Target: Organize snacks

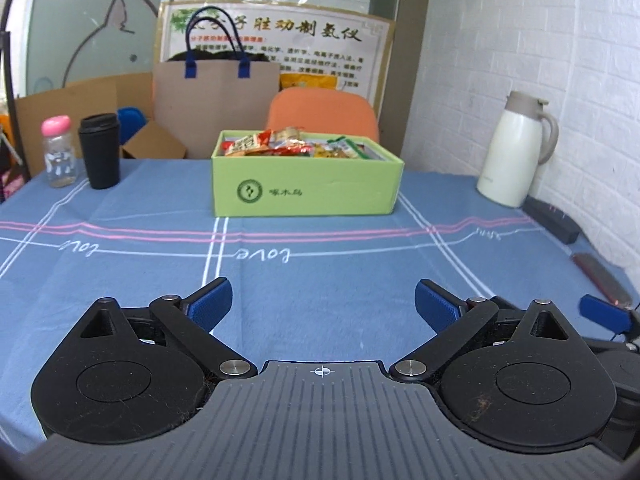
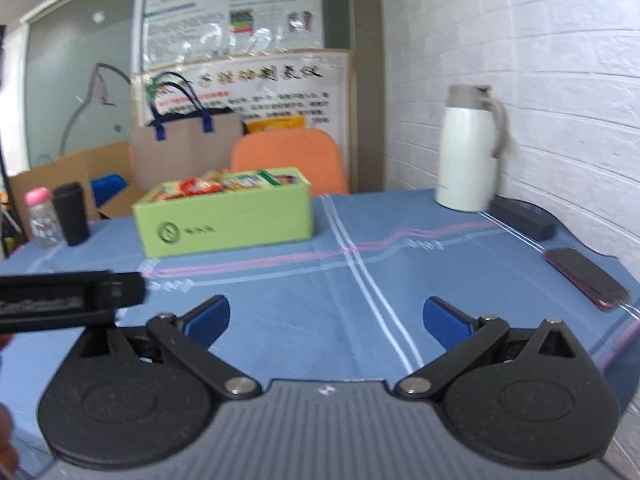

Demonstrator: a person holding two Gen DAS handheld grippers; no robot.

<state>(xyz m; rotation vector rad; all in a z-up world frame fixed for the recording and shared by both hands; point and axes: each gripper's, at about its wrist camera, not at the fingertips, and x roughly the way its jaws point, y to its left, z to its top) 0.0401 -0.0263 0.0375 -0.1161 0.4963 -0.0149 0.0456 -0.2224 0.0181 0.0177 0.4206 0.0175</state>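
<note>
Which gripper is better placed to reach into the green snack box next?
Left, probably. The left gripper is open and faces the green snack box squarely. From the right gripper, also open, the box sits off to the left.

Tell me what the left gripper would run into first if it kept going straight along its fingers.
Probably the blue tablecloth: the left gripper is open, empty and angled downward. On a shallower line, it would meet the green snack box front next; depth is hard to judge.
</note>
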